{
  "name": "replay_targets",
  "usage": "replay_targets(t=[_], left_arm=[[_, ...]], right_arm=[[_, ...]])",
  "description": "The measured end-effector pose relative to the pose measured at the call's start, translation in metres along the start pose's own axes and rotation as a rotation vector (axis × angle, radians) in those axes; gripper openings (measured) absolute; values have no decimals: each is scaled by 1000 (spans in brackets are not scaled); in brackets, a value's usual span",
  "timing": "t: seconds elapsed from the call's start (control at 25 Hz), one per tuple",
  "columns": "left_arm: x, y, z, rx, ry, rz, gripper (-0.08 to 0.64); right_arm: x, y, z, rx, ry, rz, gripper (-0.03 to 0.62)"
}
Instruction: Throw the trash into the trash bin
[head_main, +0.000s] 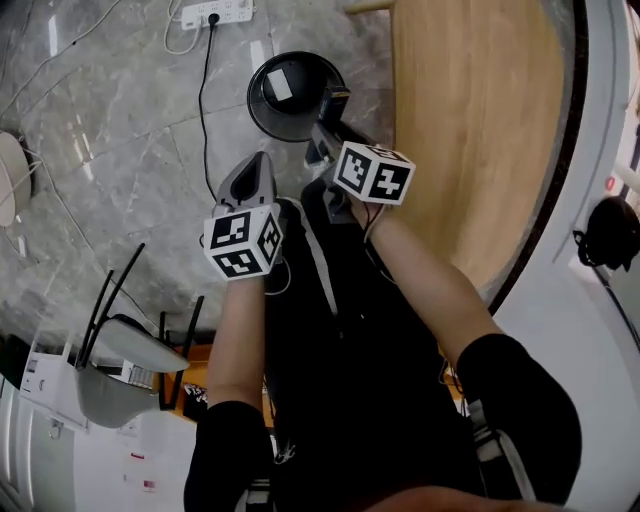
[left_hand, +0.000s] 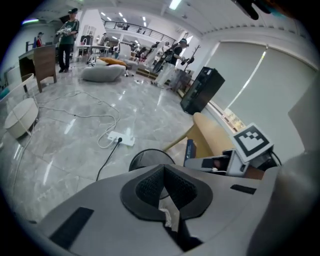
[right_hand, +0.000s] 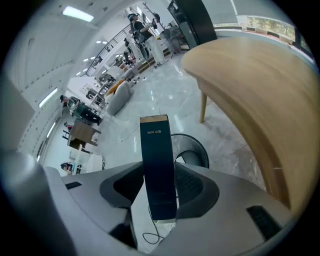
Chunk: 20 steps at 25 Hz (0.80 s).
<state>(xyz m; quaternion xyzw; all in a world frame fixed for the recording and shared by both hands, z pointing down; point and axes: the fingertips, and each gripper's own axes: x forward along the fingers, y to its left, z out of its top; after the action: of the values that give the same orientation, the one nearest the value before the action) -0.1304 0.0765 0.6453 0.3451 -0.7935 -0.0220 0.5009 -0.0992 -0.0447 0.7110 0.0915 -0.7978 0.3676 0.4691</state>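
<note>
Left gripper is clenched on a crumpled white paper scrap, just short of the round black trash bin. Right gripper grasps a slim dark-blue carton near the bin's rim. Neither is dropped yet; one white piece lies inside.

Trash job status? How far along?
Done: a white piece already lies in the black bin. In hand: left tongs shut on a paper scrap, right tongs shut on a dark blue box, both near the bin. Left: drop both in.
</note>
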Motion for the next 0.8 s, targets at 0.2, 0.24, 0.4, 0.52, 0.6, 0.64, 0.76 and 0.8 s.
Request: replay_targets(t=[0.2, 0.24, 0.4, 0.52, 0.6, 0.64, 0.76, 0.8], left_arm=[[-5, 27, -18, -35, 12, 22, 11], [-6, 31, -20, -41, 11, 24, 11], [-8, 51, -30, -66, 9, 38, 11], [-10, 68, -41, -103, 8, 64, 11], [-10, 81, -48, -131, 7, 81, 11], [-10, 87, -52, -144, 8, 89, 11], [-11, 99, -59, -164, 13, 106, 11], [-11, 102, -60, -166, 12, 108, 11]], right_arm=[[79, -12, -5, -42, 41, -83, 190], [94, -17, -6, -59, 54, -104, 190], [151, -30, -16, -190, 137, -195, 190], [190, -47, -32, -265, 216, -246, 190], [210, -64, -42, -273, 265, -277, 190], [216, -70, -46, -269, 275, -289, 190], [221, -77, -51, -268, 276, -293, 192], [220, -75, -51, -278, 270, -287, 212]])
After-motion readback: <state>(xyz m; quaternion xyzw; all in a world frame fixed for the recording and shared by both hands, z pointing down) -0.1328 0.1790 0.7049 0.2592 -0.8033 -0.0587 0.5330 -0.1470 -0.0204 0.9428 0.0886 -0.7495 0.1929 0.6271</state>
